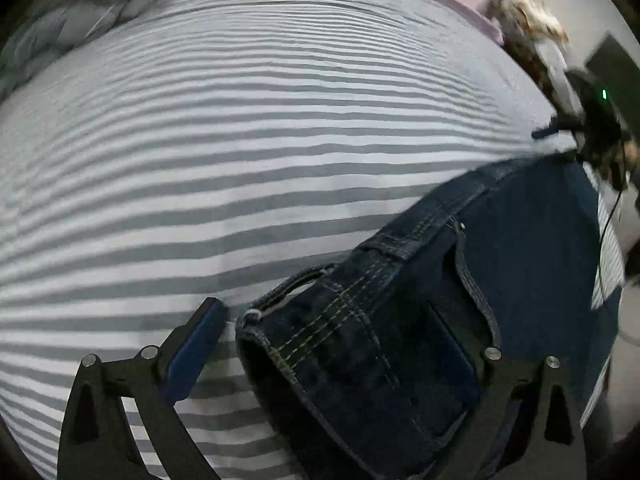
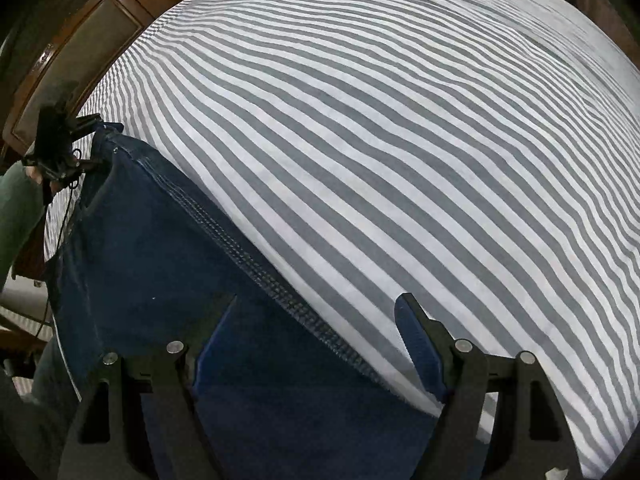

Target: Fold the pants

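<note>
Dark blue denim pants lie on a grey-and-white striped bed sheet. In the left wrist view the waistband end with belt loop and pocket seam sits between the wide-open fingers of my left gripper; the right finger is hidden against the denim. In the right wrist view the pants stretch along the bed edge, and my right gripper stands open over their stitched side seam. The other gripper shows far off in each view, at the opposite end of the pants.
The striped sheet covers most of the bed. A grey quilted blanket lies at the far end. A wooden headboard is at the left. A sleeve in green shows by the bed edge.
</note>
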The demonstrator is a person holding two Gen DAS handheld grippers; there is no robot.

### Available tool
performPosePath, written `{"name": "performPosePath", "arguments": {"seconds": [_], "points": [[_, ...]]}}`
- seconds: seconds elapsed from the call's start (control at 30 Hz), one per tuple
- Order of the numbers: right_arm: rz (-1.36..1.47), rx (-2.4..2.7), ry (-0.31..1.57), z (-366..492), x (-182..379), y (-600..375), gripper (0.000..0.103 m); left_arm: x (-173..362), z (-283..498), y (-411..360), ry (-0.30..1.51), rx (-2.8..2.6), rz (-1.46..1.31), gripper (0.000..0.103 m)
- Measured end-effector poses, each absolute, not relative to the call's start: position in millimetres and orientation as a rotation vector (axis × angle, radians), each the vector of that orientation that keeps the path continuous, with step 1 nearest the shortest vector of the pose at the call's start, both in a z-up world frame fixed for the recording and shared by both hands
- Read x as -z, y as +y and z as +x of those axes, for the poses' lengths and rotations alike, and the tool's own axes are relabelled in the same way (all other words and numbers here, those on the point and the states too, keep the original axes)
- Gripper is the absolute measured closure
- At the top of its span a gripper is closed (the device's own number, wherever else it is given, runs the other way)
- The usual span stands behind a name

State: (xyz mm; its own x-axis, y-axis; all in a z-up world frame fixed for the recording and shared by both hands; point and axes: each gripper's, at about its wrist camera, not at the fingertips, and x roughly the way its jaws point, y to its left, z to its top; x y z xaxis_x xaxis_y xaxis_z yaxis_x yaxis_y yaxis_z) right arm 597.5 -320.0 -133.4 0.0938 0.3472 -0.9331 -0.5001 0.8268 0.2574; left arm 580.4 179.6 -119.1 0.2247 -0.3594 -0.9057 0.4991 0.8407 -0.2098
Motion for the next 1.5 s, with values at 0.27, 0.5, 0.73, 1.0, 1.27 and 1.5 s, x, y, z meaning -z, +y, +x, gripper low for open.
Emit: {"name": "performPosePath", "arguments": {"seconds": [0.27,0.5,0.73,1.0,1.27,1.5], "points": [[-0.167,-0.650,1.360,609.0,141.5,-318.6,0.031,112.2,562.1,167.7,1.112,0.613,0.168,0.051],[-0.180,-0.768,1.402,611.4,145.1,-301.2,0.045,100.5,551.8,172.0,1.075,0.646,0.126,0.078],[-0.142,-0.932,1.466,613.9,149.5,-280.0,0.077,105.6,552.4,170.4,1.079,0.653,0.139,0.076],[-0.161,-0.944,1.448,616.5,154.6,-258.2,0.079,114.7,551.8,154.7,1.041,0.603,0.208,0.050],[-0.231,-0.815,1.340,585.0,134.3,-248.4,0.090,102.9,540.7,152.0,0.994,0.577,0.231,0.083],[-0.191,-0.768,1.252,536.6,73.9,-254.4,0.091,49.9,502.6,160.7,0.884,0.585,0.212,0.088]]}}
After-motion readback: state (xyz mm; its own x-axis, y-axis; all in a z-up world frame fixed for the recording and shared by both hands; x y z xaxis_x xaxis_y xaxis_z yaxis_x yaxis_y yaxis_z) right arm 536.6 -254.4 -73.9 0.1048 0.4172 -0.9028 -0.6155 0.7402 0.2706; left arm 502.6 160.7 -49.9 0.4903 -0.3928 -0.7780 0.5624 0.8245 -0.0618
